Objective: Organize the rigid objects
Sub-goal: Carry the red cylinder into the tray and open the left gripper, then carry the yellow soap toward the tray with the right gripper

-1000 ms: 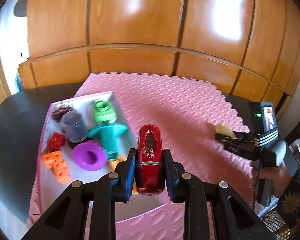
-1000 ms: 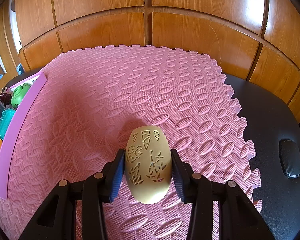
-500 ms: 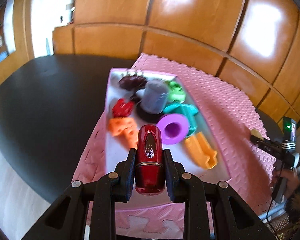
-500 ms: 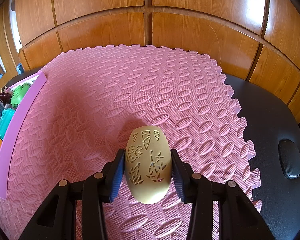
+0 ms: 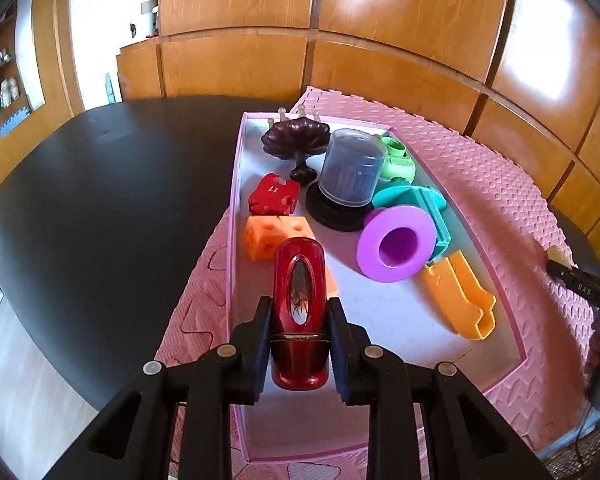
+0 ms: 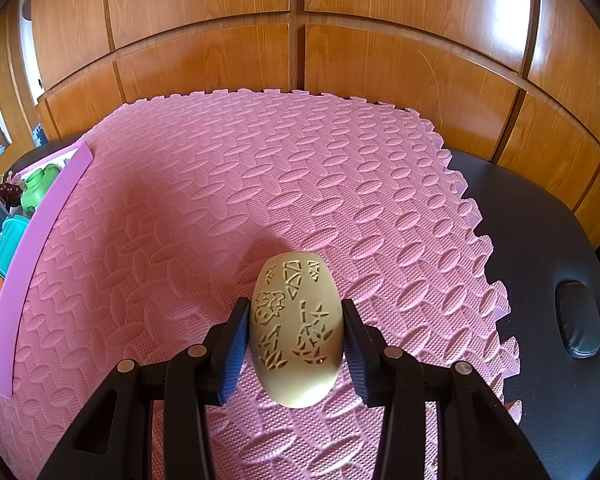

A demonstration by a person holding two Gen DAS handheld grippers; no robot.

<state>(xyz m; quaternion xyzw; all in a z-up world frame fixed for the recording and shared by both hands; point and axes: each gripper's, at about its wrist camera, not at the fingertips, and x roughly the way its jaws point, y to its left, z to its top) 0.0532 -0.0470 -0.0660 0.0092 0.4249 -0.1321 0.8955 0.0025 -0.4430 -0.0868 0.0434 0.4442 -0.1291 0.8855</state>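
Observation:
My left gripper (image 5: 299,322) is shut on a glossy red oblong object (image 5: 299,312) with an oval window, held above the near end of a pink-rimmed tray (image 5: 512,332). The tray holds a purple ring (image 5: 396,242), an orange scoop (image 5: 458,296), orange cheese blocks (image 5: 266,236), a red puzzle piece (image 5: 272,200), a clear domed container (image 5: 350,174), a teal piece (image 5: 424,204), a green toy (image 5: 398,160) and a dark stemmed dish (image 5: 296,142). My right gripper (image 6: 296,332) is shut on a tan carved egg-shaped object (image 6: 296,328) over the pink foam mat (image 6: 260,184).
A black round table (image 5: 100,200) lies under the mat, with wooden panelled walls (image 6: 300,40) behind. The tray's purple rim (image 6: 40,240) shows at the left of the right wrist view. A dark oval pad (image 6: 578,322) sits on the table at right.
My left gripper has carried the red object leftwards and down, from over the mat to above the tray's near end. The right gripper and its tan object have stayed still.

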